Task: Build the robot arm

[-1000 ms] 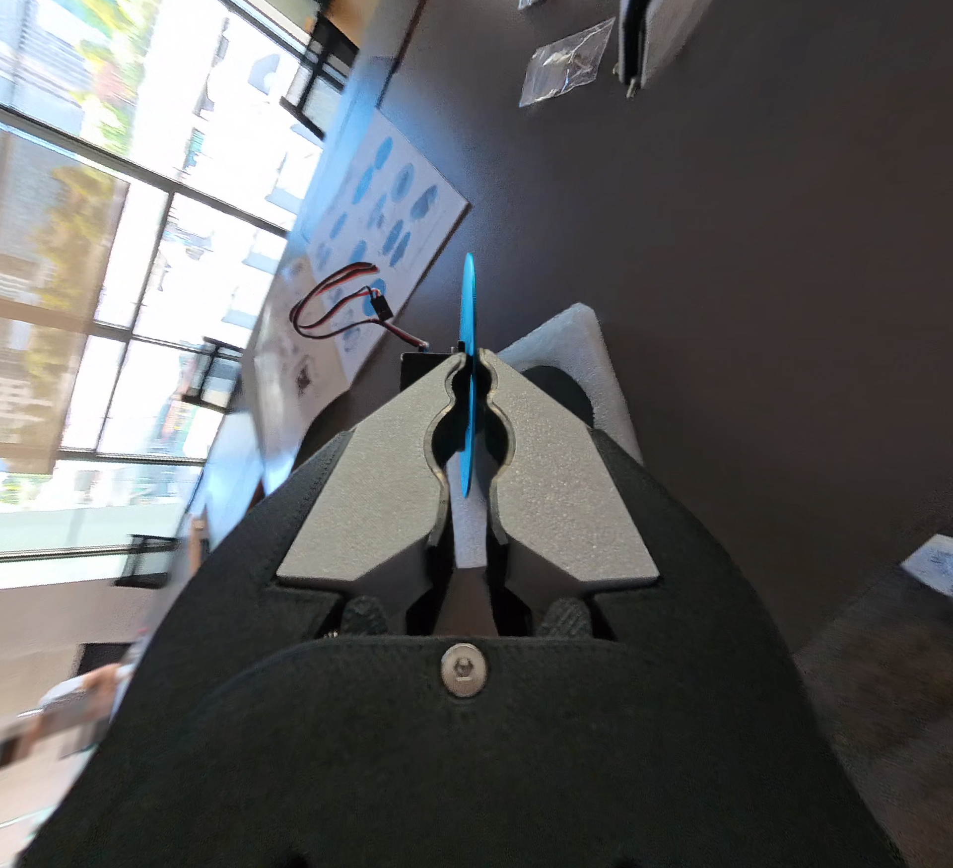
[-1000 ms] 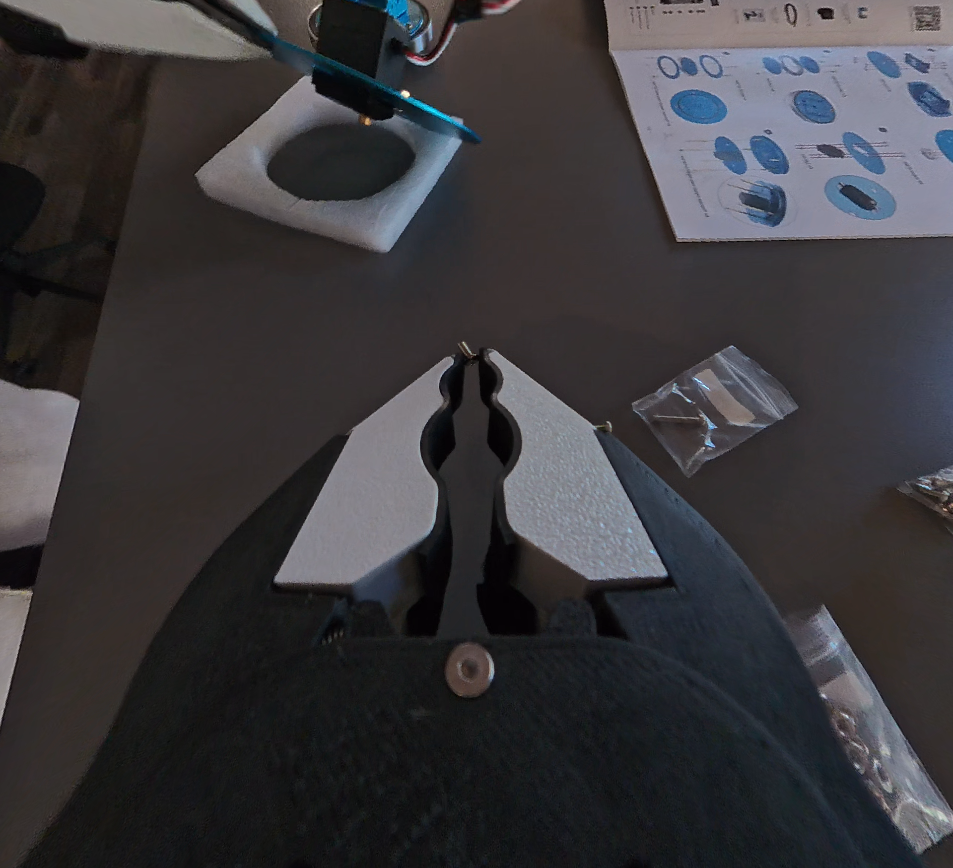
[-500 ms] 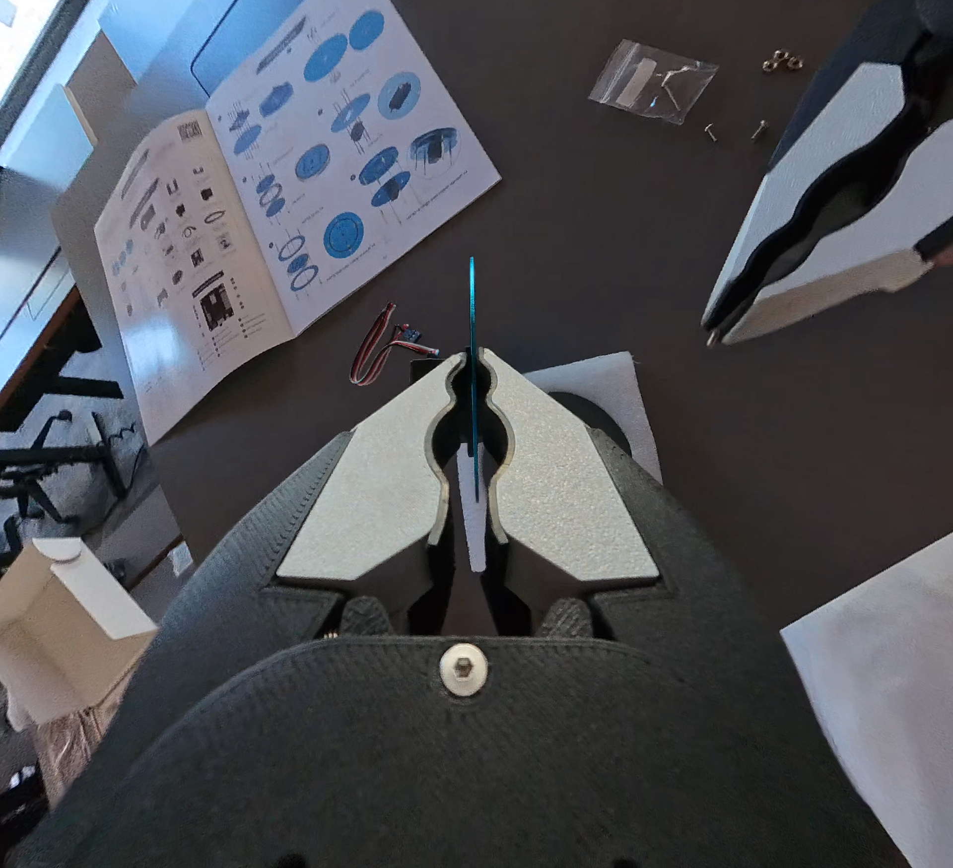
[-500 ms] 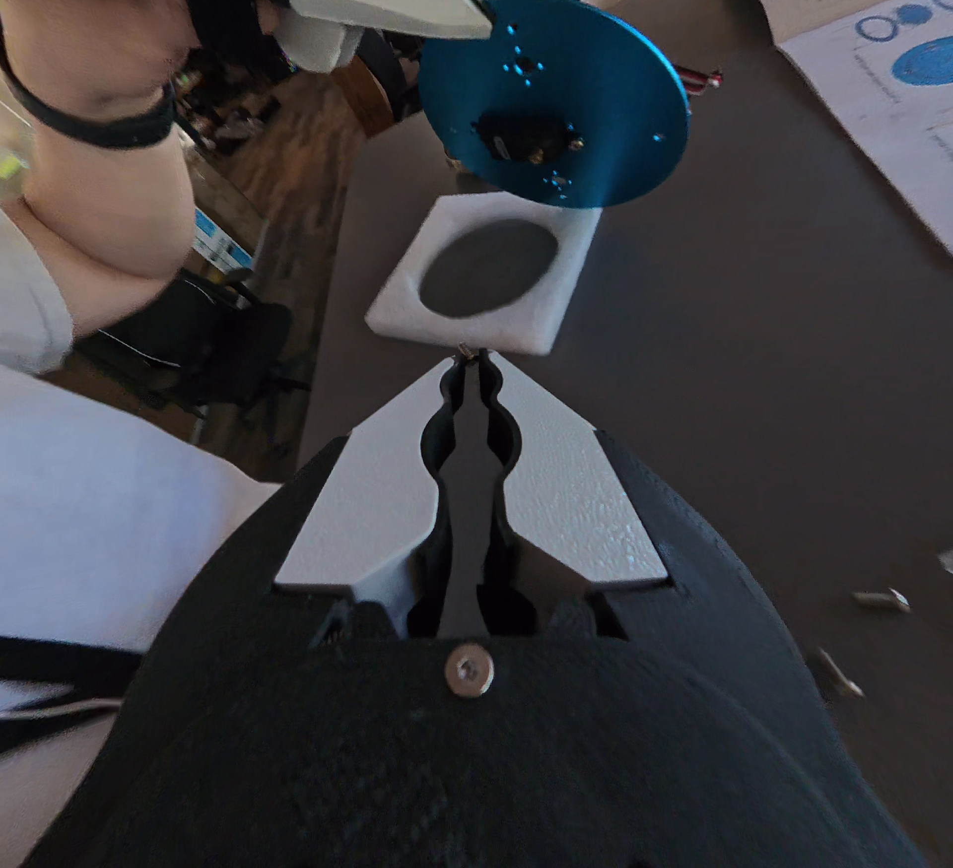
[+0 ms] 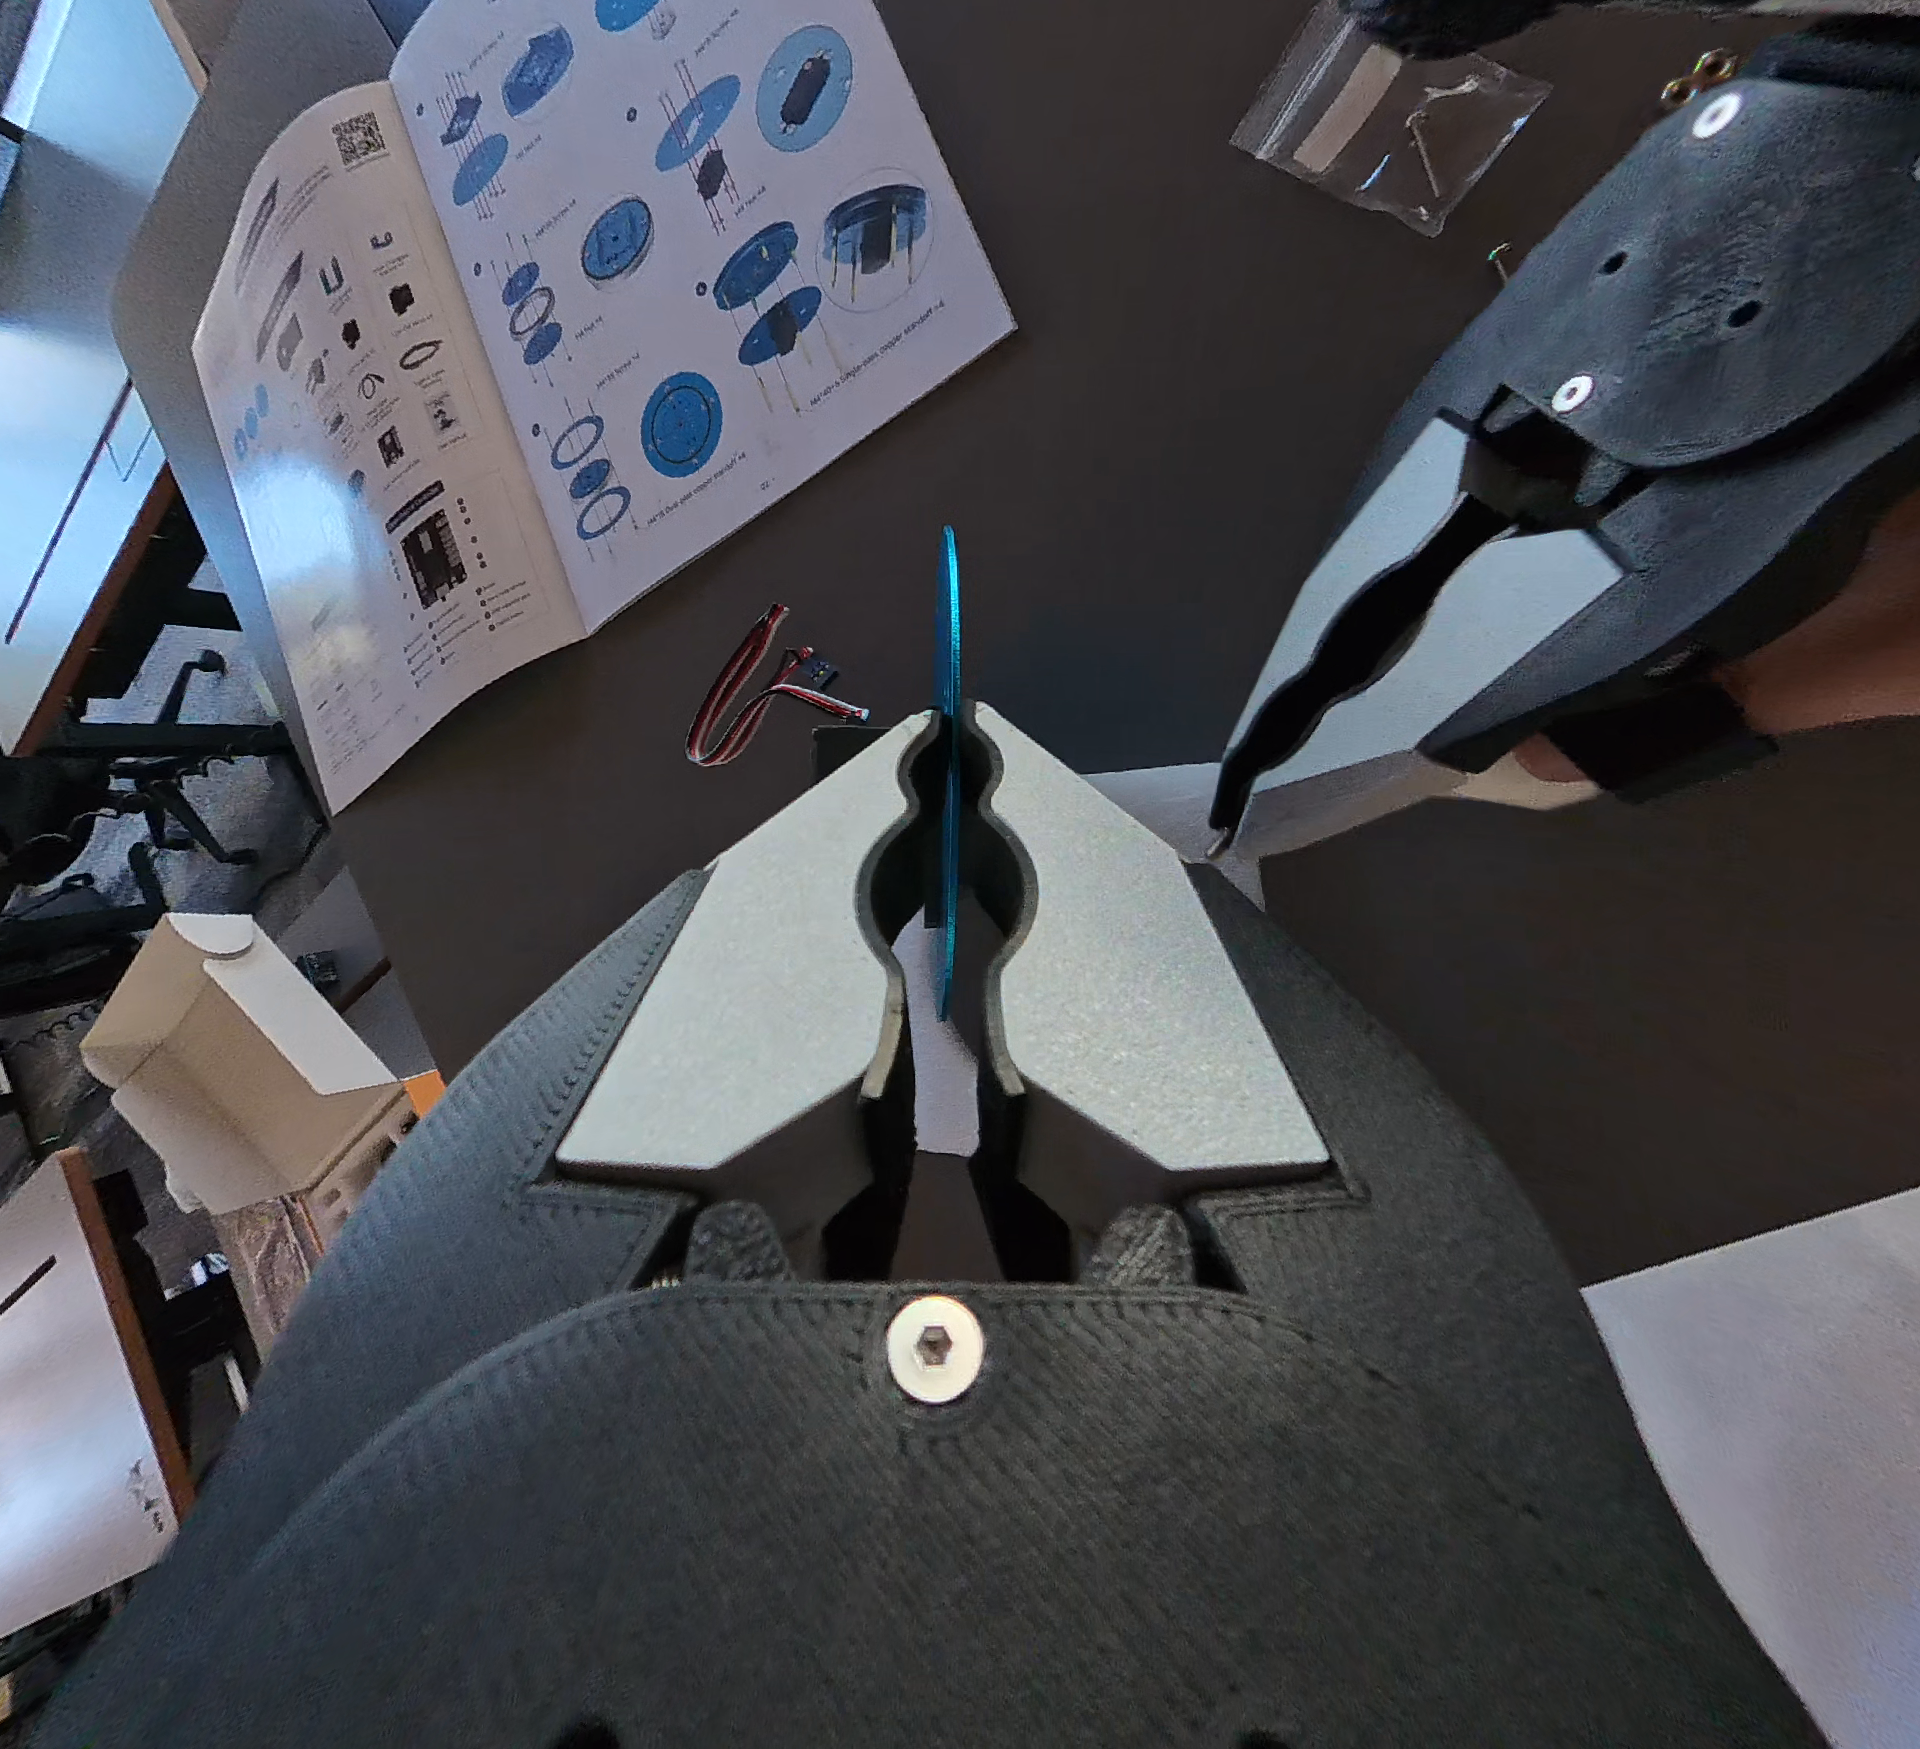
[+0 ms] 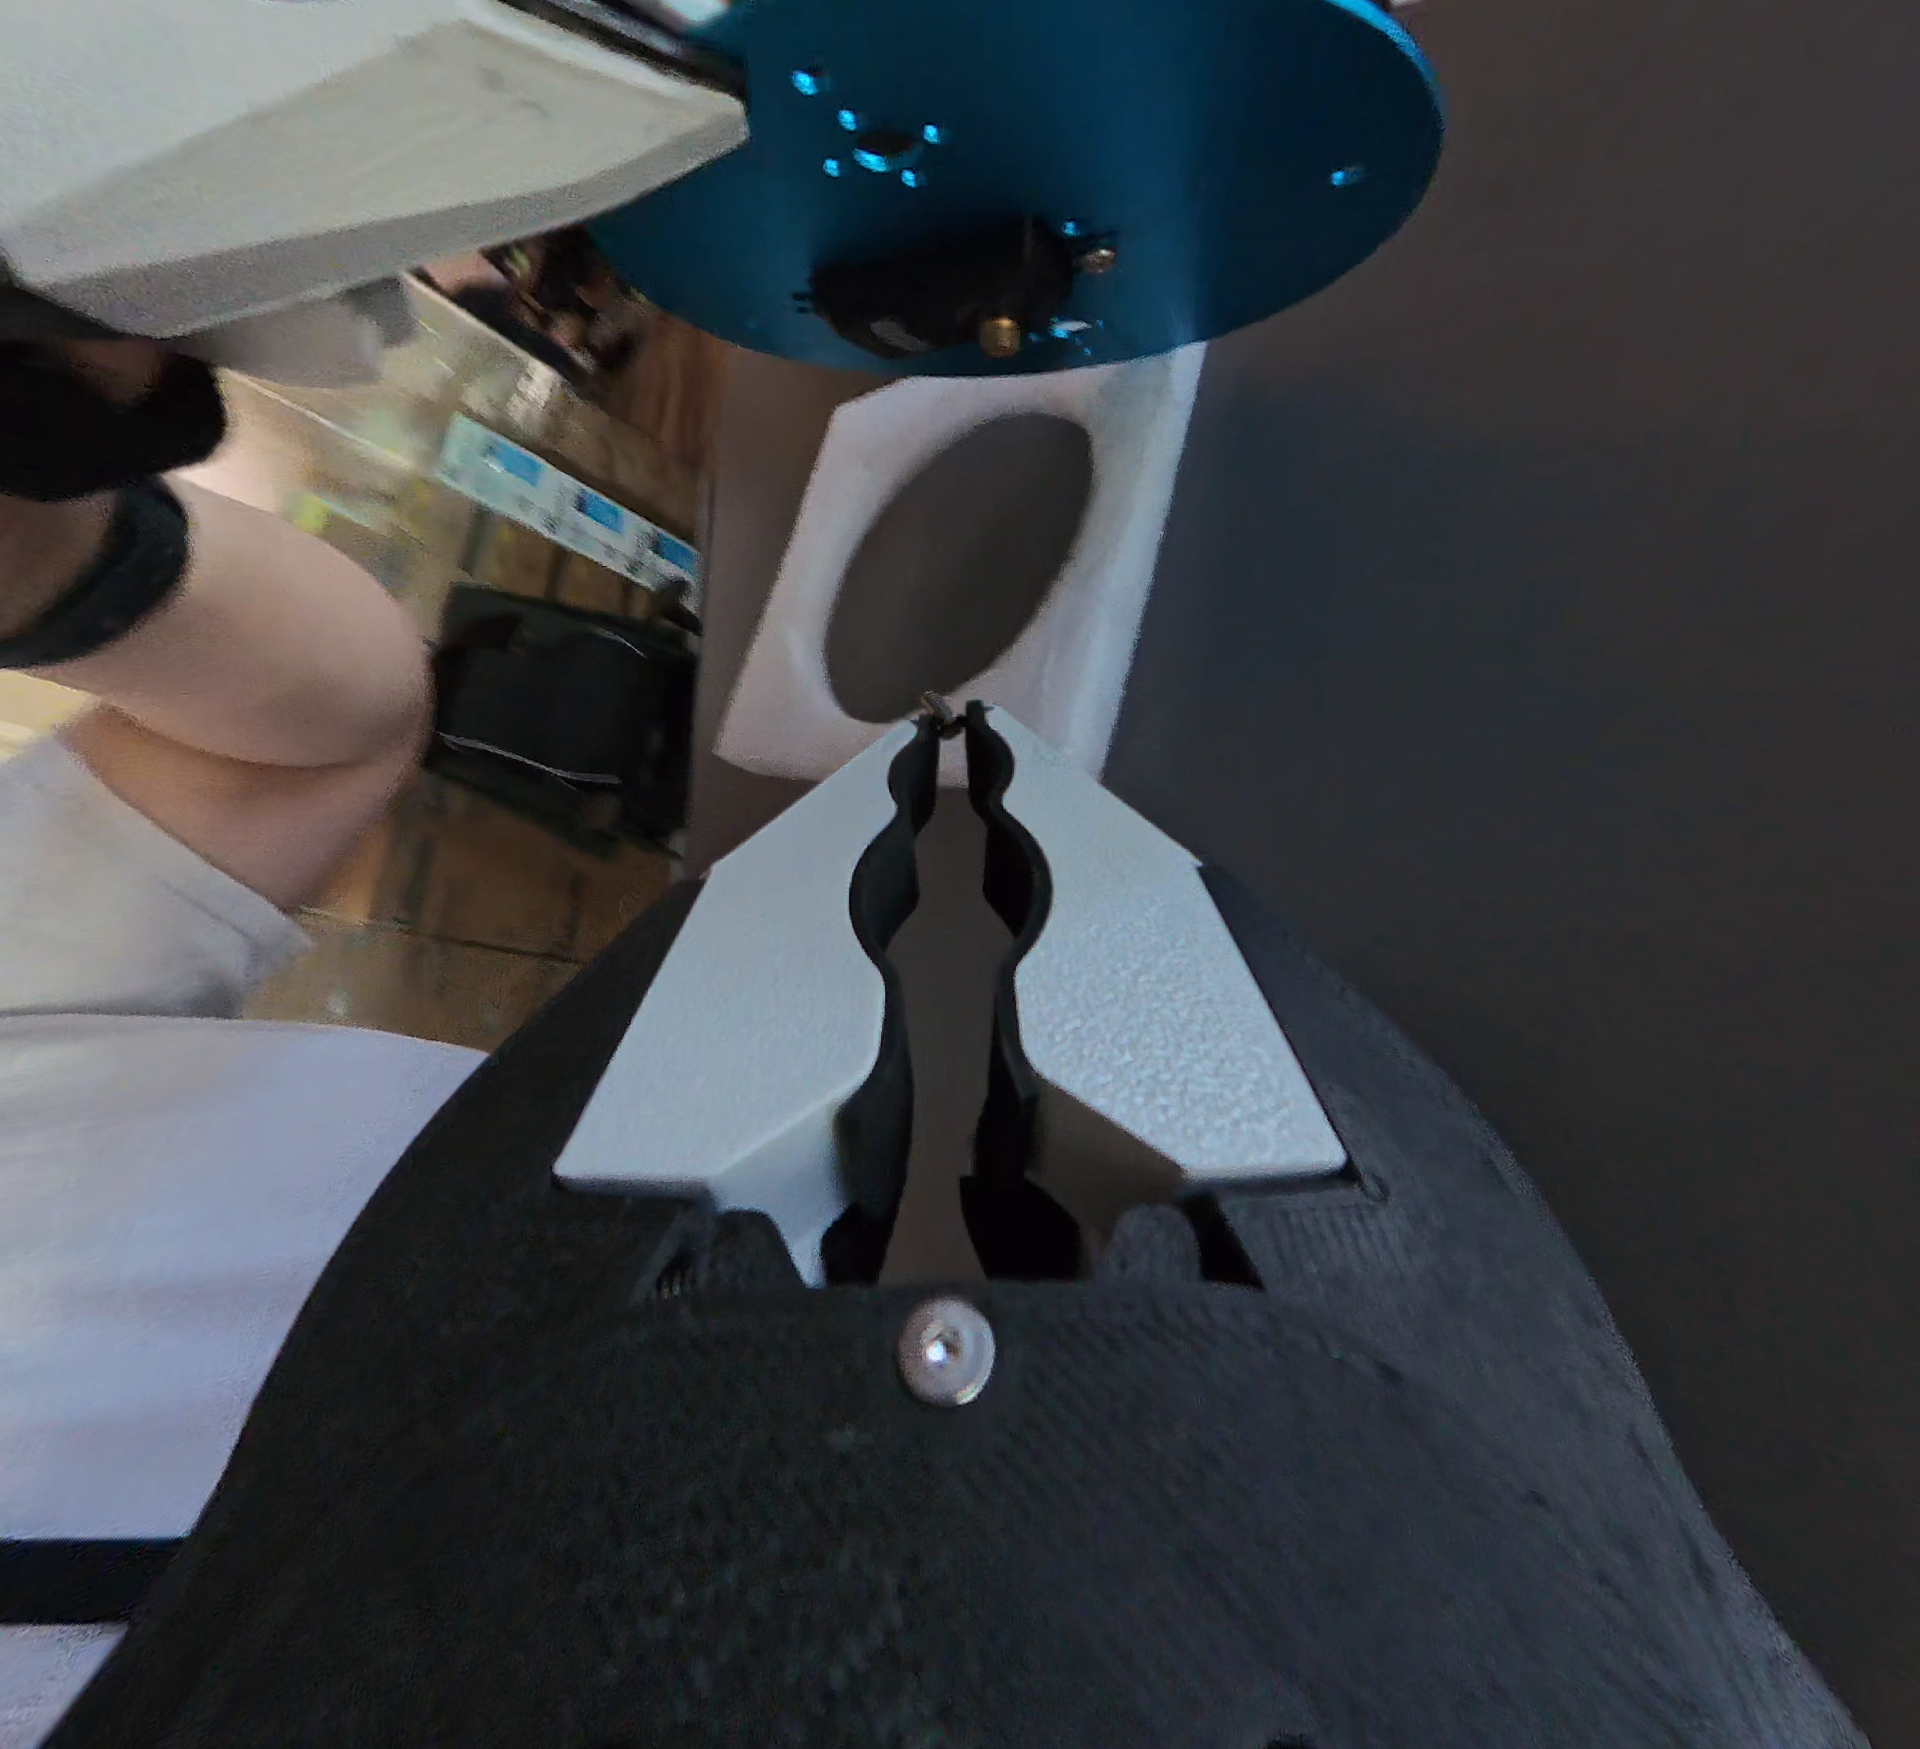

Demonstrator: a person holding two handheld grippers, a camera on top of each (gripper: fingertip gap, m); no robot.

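Clamping a blue round plate [image 5: 947, 660] by its rim, the left hand-held gripper [image 5: 945, 723] holds it in the air with its jaws closed tight on the metal. A black servo [image 6: 935, 297] sits through the plate, its striped wire [image 5: 738, 691] trailing off. Just below, the right hand-held gripper [image 6: 951, 712] is almost fully closed, pinching a small screw [image 6: 938, 707] at its tips. Underneath lies a white foam pad [image 6: 1132, 473] with a round hole. Farther out on the dark tabletop [image 5: 1143, 349] lie an open instruction booklet [image 5: 623, 245] and a clear parts bag [image 5: 1392, 130].
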